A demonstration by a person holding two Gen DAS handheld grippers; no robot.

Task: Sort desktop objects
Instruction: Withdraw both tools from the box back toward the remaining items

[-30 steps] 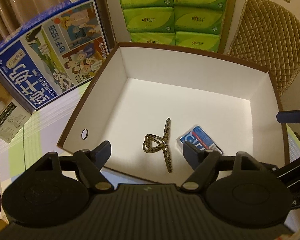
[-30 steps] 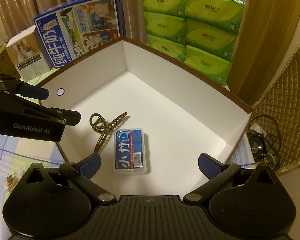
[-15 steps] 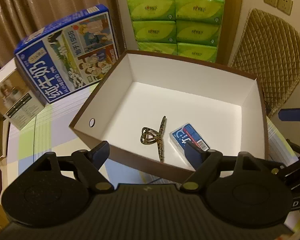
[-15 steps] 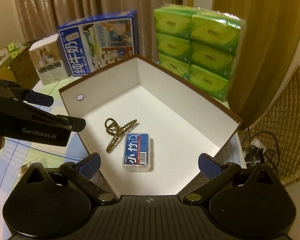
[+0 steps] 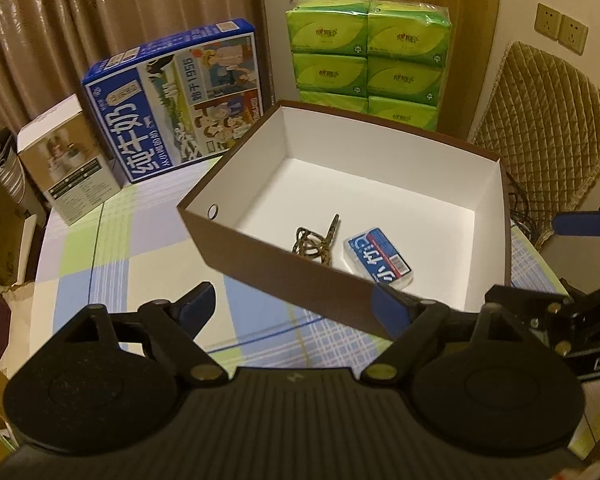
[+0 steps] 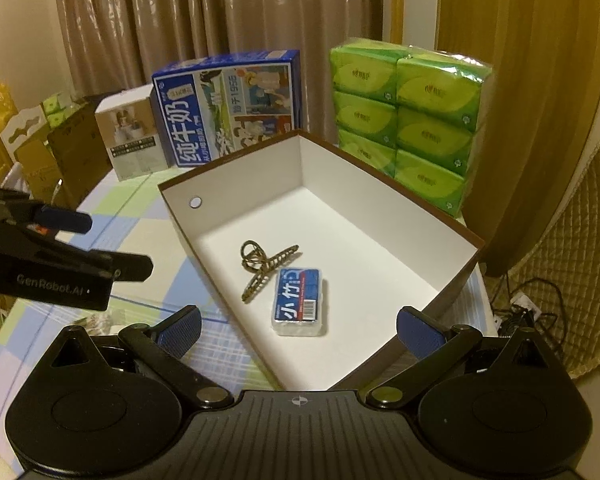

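A brown box with a white inside (image 5: 260,256) (image 6: 380,184) stands on the checked tablecloth. In it lie a leopard-pattern hair claw (image 5: 318,240) (image 6: 264,266) and a small blue and white packet (image 5: 378,258) (image 6: 300,300), side by side. My left gripper (image 5: 296,308) is open and empty, held above the table in front of the box's near wall. It also shows at the left of the right wrist view (image 6: 100,244). My right gripper (image 6: 298,326) is open and empty, above the box's near corner.
A blue milk carton box (image 5: 176,100) (image 6: 228,108) and a small white box (image 5: 66,160) (image 6: 130,136) stand behind the brown box. Stacked green tissue packs (image 5: 366,60) (image 6: 412,120) are at the back. A quilted chair (image 5: 548,132) and cables (image 6: 528,312) are at the right.
Both grippers have pulled back and up from the box, so it looks smaller and farther. The hair claw and the packet have stayed where they were in the box.
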